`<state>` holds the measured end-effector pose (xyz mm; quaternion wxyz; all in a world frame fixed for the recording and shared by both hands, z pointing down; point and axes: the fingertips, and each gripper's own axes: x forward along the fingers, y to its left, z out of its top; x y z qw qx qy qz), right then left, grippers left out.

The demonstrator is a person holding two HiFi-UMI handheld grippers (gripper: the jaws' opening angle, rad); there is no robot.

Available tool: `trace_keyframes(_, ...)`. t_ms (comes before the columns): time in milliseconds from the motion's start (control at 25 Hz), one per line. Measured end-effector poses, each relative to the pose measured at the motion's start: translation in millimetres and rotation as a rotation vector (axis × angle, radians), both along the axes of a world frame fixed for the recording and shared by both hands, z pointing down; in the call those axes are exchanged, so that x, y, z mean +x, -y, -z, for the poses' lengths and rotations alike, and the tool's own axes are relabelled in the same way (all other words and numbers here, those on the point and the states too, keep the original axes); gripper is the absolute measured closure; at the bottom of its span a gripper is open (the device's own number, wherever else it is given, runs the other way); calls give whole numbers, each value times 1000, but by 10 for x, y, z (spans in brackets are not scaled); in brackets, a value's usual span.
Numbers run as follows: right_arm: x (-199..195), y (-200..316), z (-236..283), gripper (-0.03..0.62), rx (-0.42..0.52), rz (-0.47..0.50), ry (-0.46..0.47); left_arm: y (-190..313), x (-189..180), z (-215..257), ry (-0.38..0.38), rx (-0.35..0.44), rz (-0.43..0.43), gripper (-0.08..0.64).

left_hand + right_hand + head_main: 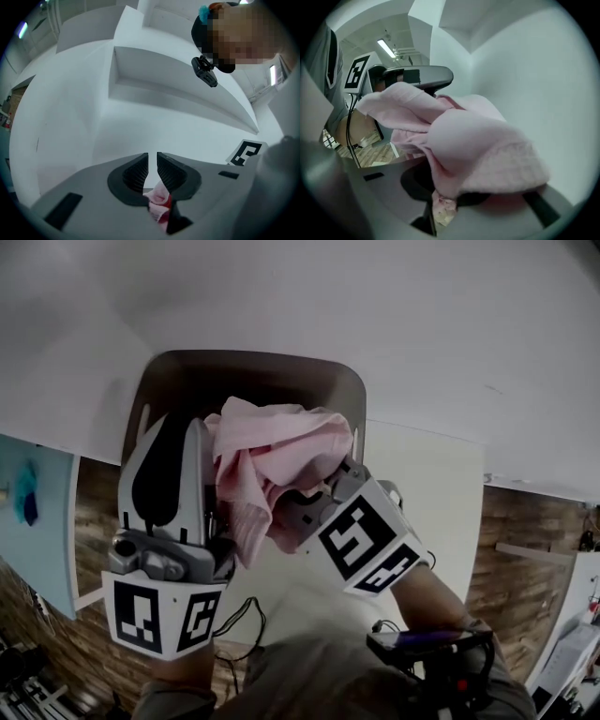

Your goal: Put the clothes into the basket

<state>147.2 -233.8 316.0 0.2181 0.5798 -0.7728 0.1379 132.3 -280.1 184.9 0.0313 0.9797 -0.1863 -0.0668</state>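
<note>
Pink crumpled cloth [277, 460] hangs bunched over the near rim of the dark rounded basket [187, 381]. Left gripper [183, 432] is near level, its jaws pinching a fold. Right gripper [330, 486] tilts down, its jaws clamped on cloth that smothers them. White table [431, 493] lies to the right.

So the clothes here are just one pale pink garment [277, 460], soft and kinda waffle-textured, all bunched up in a crumpled wad around the middle of the frame. It's up in the air, not lying on anything. One end is tucked in at the left gripper [192, 456], and the rest flops over the right gripper [323, 493]. The basket [178, 390] sits right behind it, upper centre. It's a dark grey-brown tub with rounded corners, open side up, and its inside looks shadowy.
</note>
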Motion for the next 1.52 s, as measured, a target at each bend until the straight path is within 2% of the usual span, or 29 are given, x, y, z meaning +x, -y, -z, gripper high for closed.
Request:
trace_keyframes(80,5,-82,13,511,-3,-3,-18,-74,-50,27,-8,2,3,495)
trace_keyframes(280,-6,-43,-183,508,-87,53,-108,37,-56,29,-10,1,6,495)
trace_keyframes(440,-25,-190,-198,509,-130,96,-136,-35,-128,130,-26,17,8,495)
trace_keyframes(560,-10,-391,-123,509,-138,92,-148,-185,-219,222,-32,27,8,495)
trace_keyframes(760,10,-668,-79,517,-106,24,-135,-428,-377,290,-27,37,10,495)
trace_keyframes(1000,-104,-1006,-168,523,-87,-29,-69,-712,-599,303,-2,50,33,495)
trace_keyframes(1240,-233,-1344,-172,534,-23,-78,47,-1060,-875,280,29,52,55,499)
trace_keyframes(1440,-506,-1532,49,545,124,-44,54,-1292,-1118,243,45,52,89,502)
trace_keyframes(1520,-638,-1613,210,548,215,-22,52,-1381,-1219,204,49,49,103,502)
